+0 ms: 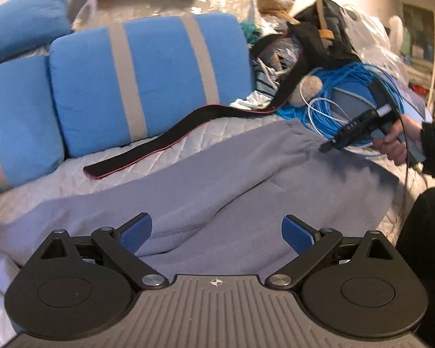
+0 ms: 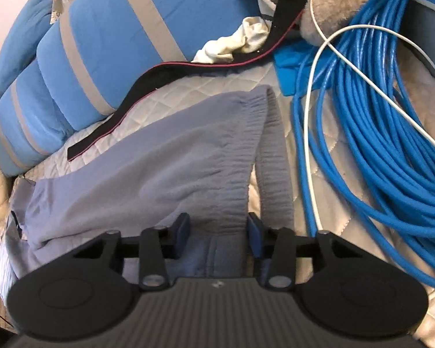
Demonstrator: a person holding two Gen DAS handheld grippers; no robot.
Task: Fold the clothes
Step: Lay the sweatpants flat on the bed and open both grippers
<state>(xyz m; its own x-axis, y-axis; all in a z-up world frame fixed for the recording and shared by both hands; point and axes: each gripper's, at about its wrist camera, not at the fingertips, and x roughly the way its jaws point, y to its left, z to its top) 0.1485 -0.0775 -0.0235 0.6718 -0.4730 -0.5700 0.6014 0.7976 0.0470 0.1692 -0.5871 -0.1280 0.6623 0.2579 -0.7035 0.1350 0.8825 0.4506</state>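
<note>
Nearest, the right gripper (image 2: 217, 230) has jaws half-spread around the grey trousers (image 2: 165, 156), not visibly pinching; the left gripper (image 1: 217, 233) gapes empty above them. Beside the blue cable coil (image 2: 377, 133), the fabric looks soft, light, floppy; the ribbed waistband (image 2: 246, 150) seems the best hold.

Trousers (image 2: 165, 156) lie on the quilt (image 2: 188, 92), cushions (image 2: 107, 37) behind, cable coil (image 2: 377, 133) right.

Grey-lavender fleece trousers (image 2: 165, 156) lie spread flat, lightly creased, across the quilted bed cover. The gathered elastic waistband (image 2: 246, 159) is nearest my right-hand view, one strip of it folded back; the legs run away toward the left.
</note>
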